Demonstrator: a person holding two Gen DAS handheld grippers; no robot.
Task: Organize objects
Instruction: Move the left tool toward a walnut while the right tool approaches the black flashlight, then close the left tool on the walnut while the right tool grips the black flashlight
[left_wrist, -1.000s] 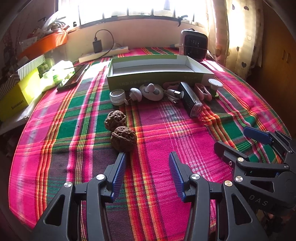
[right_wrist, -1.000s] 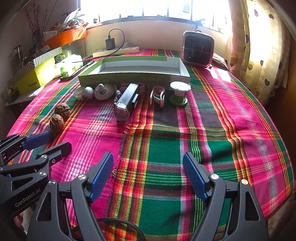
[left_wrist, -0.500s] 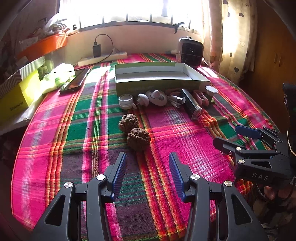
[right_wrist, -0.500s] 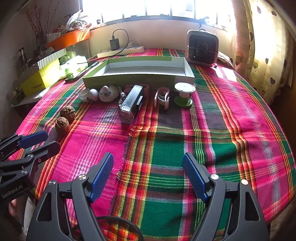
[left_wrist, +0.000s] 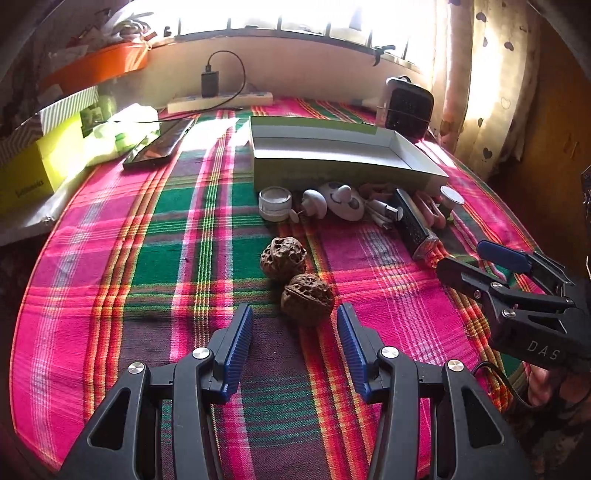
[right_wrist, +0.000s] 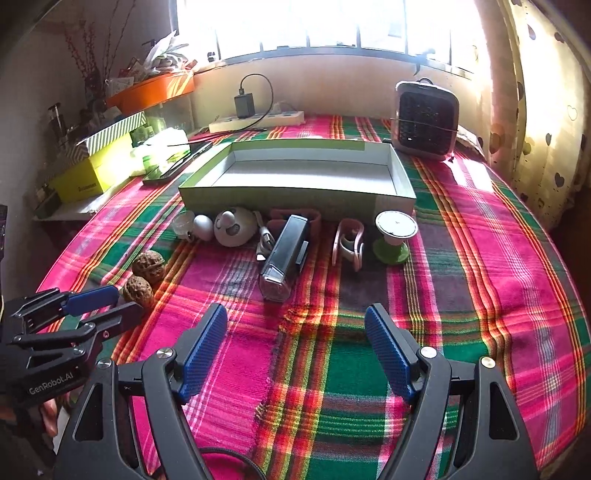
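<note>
Two brown walnuts lie on the plaid cloth: the near walnut (left_wrist: 307, 299) (right_wrist: 137, 290) and the far walnut (left_wrist: 283, 254) (right_wrist: 148, 261). My left gripper (left_wrist: 294, 321) (right_wrist: 110, 302) is open, just short of the near walnut, its fingers either side. My right gripper (right_wrist: 295, 325) (left_wrist: 476, 258) is open and empty over the cloth. An open green-and-white box (left_wrist: 343, 155) (right_wrist: 299, 177) stands behind a row of small items: a white jar (left_wrist: 275, 201), a white mushroom figure (left_wrist: 314, 206), a round white toy (right_wrist: 236, 226), a black rectangular device (right_wrist: 286, 251), a pink clip (right_wrist: 349, 240), a green-based spool (right_wrist: 393, 236).
A small heater (right_wrist: 426, 118) stands at the back right. A power strip with charger (right_wrist: 255, 116) lies by the wall. A phone (left_wrist: 159, 146), a yellow box (left_wrist: 33, 173) and an orange tray (right_wrist: 151, 90) are at the left. A curtain (right_wrist: 546, 110) hangs right.
My left gripper swung left so the near walnut now sits in front of its open jaws. The right gripper stayed open and drew back a little, then eased forward.
</note>
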